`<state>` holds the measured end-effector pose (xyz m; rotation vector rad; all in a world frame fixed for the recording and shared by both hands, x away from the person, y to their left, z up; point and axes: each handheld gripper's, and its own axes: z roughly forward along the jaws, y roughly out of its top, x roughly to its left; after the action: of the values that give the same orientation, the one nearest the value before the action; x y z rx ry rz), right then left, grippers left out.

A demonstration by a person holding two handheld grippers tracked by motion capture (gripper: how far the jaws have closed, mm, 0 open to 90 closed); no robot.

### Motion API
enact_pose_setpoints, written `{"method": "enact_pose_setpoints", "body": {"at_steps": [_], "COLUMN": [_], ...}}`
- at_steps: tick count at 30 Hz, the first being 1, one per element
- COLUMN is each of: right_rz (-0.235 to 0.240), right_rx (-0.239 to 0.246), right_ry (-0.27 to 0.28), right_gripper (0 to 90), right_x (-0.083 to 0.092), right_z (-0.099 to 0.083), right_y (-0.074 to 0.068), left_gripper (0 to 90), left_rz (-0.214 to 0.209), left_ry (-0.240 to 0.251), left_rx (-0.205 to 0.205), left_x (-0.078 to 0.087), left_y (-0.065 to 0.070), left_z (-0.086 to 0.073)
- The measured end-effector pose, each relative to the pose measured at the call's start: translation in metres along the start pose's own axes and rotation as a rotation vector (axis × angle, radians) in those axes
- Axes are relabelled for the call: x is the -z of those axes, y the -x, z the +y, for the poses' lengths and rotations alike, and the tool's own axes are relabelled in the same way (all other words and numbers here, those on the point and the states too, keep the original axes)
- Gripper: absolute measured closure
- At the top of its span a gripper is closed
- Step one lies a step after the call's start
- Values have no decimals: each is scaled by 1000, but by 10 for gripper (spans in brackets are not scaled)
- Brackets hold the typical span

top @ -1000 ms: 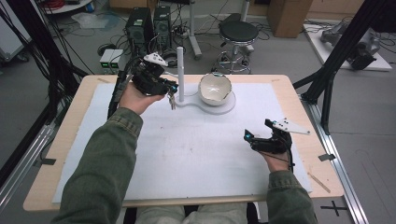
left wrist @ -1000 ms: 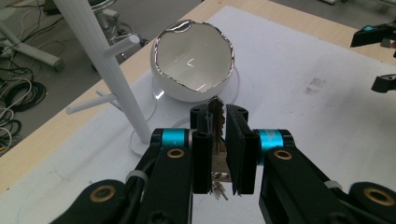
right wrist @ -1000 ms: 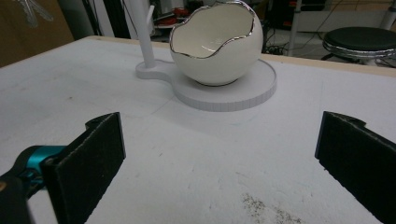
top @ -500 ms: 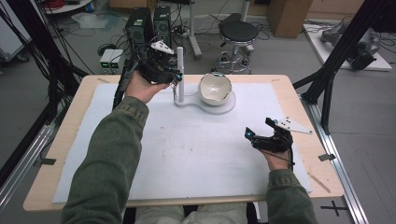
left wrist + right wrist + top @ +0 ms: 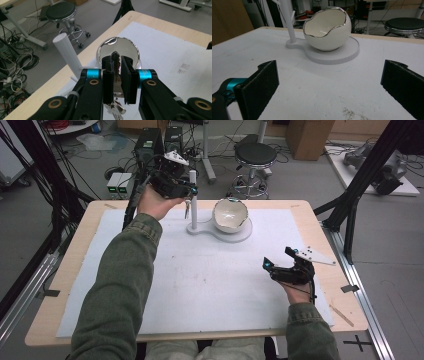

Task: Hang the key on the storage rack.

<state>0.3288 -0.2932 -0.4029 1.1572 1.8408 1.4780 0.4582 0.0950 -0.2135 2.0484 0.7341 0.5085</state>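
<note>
Left claw [image 5: 187, 200] clamped on keys [image 5: 115, 106], lifted since a second ago from beside post [image 5: 193, 200] to near its top, bowl [image 5: 230, 215] at three o'clock; hanging likely next. Right claw [image 5: 280, 262] agape, idle on surface [image 5: 200, 285].

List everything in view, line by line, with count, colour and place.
keys: one bunch, silver, clamped in the left gripper, hanging beside the post
stand: one, white, round base with upright post, far middle of the mat
bowl: one, white with silver rim, egg-shaped, on the stand's base
mat: one, white, covering the table
table: one, light wood
stool: one, black seat, on the floor beyond the table
left gripper: black, raised by the post
right gripper: black, jaws wide apart, resting near the table's right edge
</note>
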Motion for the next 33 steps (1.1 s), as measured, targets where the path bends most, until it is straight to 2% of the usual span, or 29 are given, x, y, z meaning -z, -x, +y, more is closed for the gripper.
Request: {"method": "enact_pose_setpoints", "body": {"at_steps": [4,10,13,15,19,21,24,28,33], "right_rz": [0,1,-6,-14,-23,-24,-30,-41,-55], "right_rx": [3,8,-9,-24,-36,-32,-37,-55,-70], "right_ry": [4,2,14,22,25,30,31,41,53], "right_gripper": [6,6,6,6,6,6,6,6,6], "right_x": [0,2,5,8,11,12,14,17,20], "right_z": [0,0,1,1,0,0,0,1,0], "right_y": [0,0,3,6,8,9,10,14,19], "left_gripper": [808,808,808,808,808,808,808,808,808], "left_rz": [-3,6,-7,-5,-5,-8,8,7,15], "left_ry": [25,41,70,77,97,97,92,99,81], "left_rx": [12,37,51,49,71,87,83,103,100], "left_x": [-4,-17,-20,-22,-25,-29,-32,-36,-41], "left_y": [-4,-10,-13,-14,-18,-20,-22,-27,-31], "left_z": [5,3,2,3,3,3,3,3,0]}}
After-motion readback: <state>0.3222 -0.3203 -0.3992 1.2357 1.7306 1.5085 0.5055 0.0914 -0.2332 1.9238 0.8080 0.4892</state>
